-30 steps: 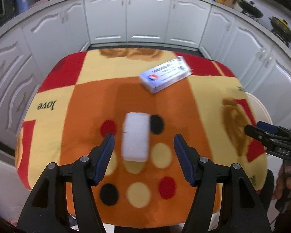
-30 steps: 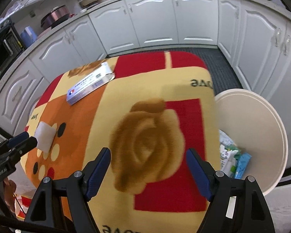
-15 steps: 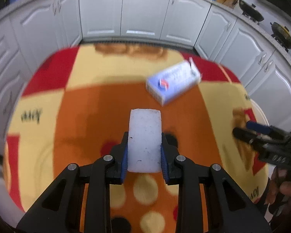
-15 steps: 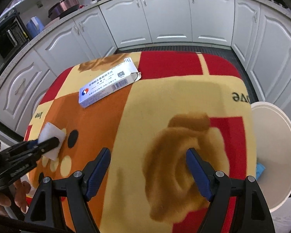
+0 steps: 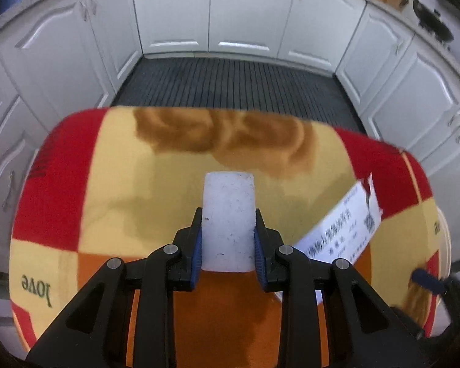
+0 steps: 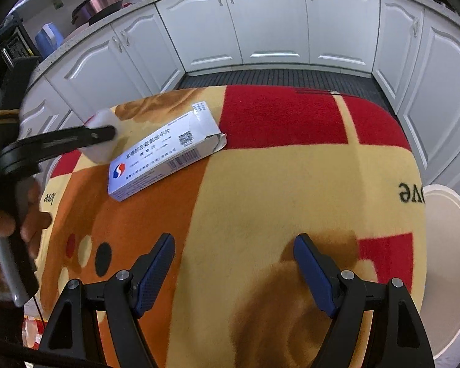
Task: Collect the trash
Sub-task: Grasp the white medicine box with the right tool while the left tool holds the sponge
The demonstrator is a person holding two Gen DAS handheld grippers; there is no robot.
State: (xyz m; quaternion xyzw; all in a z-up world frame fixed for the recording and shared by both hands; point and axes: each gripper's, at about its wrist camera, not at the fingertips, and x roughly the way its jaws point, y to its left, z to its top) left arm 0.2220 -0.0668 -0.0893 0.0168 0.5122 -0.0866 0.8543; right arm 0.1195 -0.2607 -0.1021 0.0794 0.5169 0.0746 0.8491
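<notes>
My left gripper [image 5: 228,239] clamps a white rectangular foam block [image 5: 229,220], holding it above the red, yellow and orange patterned cloth [image 6: 291,184]. My right gripper [image 6: 233,271] hangs with jaws apart, gripping nothing. A white-and-blue cardboard medicine box [image 6: 165,150] lies on the cloth, just beside the block.

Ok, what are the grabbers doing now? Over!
Left gripper shut on the white block, lifted off the table. Right gripper open, empty. Box lying on the table. Bin at the right edge, nothing in the way.
</notes>
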